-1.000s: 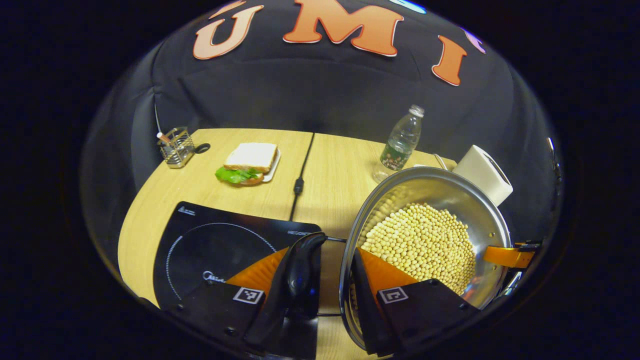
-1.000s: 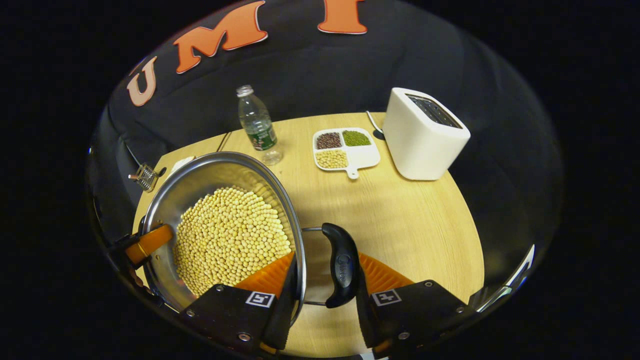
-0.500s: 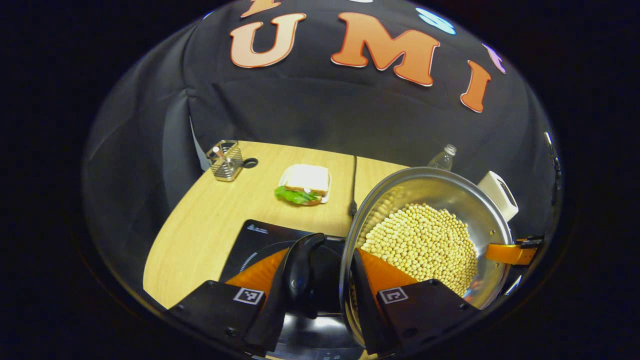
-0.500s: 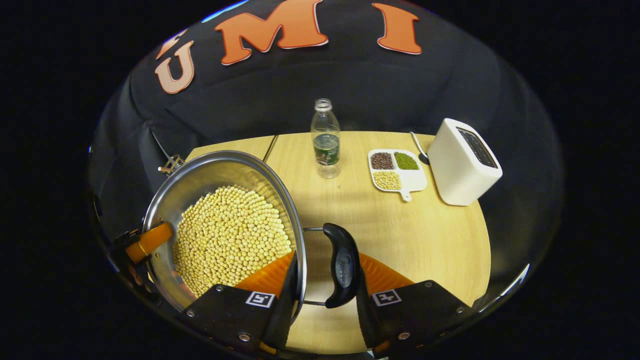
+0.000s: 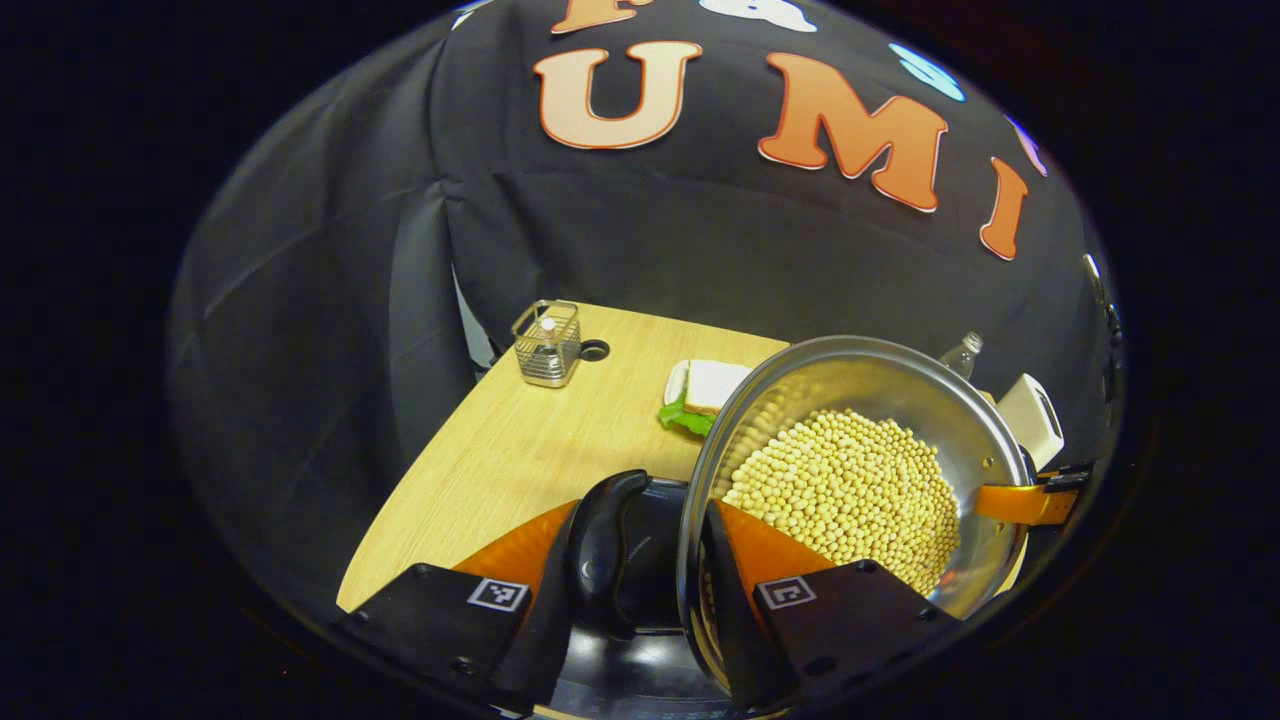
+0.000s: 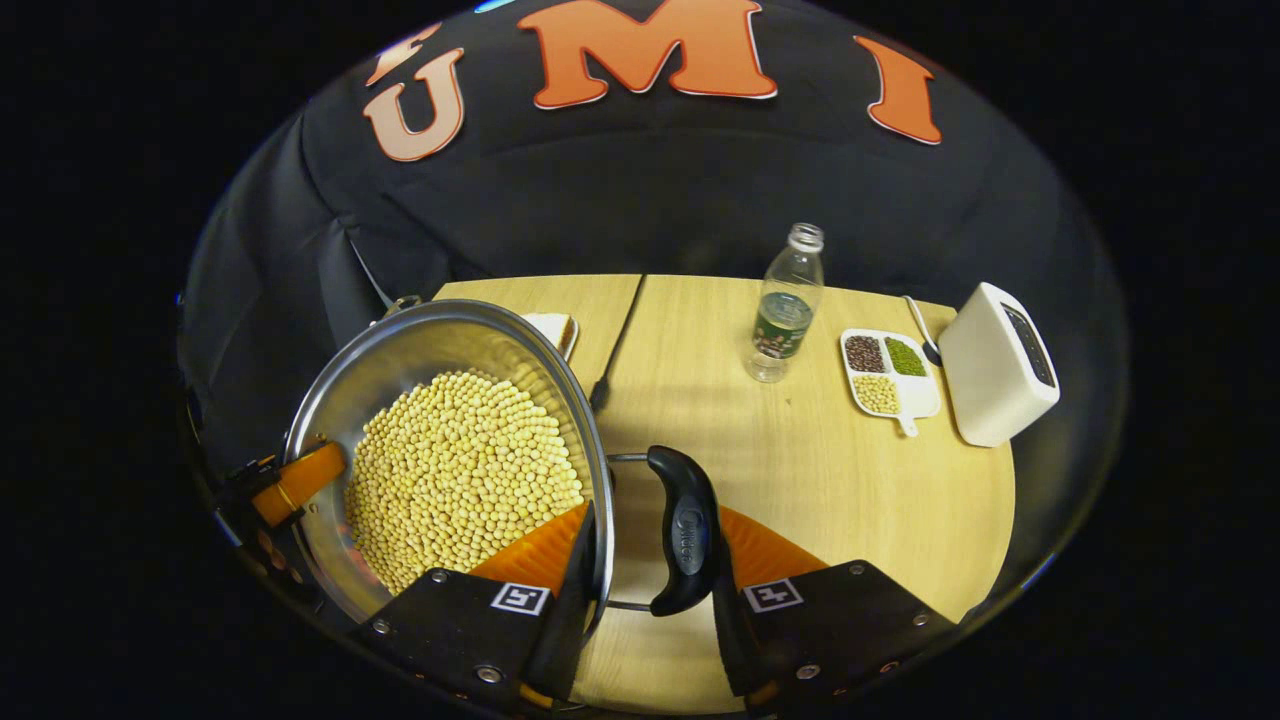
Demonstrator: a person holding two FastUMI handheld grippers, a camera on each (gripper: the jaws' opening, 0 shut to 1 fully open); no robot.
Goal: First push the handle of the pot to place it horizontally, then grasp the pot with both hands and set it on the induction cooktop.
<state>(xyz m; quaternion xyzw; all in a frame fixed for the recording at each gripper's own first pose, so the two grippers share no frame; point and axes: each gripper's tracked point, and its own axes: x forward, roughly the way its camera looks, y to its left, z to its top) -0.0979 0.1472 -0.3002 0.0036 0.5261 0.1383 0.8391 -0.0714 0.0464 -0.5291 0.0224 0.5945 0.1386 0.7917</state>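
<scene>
Both side handles of the pot (image 6: 440, 440) lie flat, so the handle-pushing step looks finished, and the two-handed grasp is made. In the left gripper view the left gripper (image 5: 640, 585) straddles the pot's rim, one finger inside against the wall among the soybeans (image 5: 850, 495) and the other outside against the black handle (image 5: 600, 555); the fingers are closed in on handle and rim together. In the right gripper view the right gripper (image 6: 650, 575) has the same hold on the opposite side, its fingers clamped with the rim and the other black handle (image 6: 685, 530) between them. The far gripper shows across the pot in each view, gripping the opposite edge. The pot appears to be carried level in the air, full of beans, with the wooden table (image 6: 830, 480) below it on the right side. At the bottom of the left gripper view a dark glossy surface, which I take to be the induction cooktop (image 5: 640, 675), lies under the left handle and the pot's near edge, though too little of it is visible to be sure how well the pot is centred over it. What remains, as I judge it, is to finish lining the pot up above the cooktop, lower it evenly so no beans spill, and let go on both sides.
</scene>
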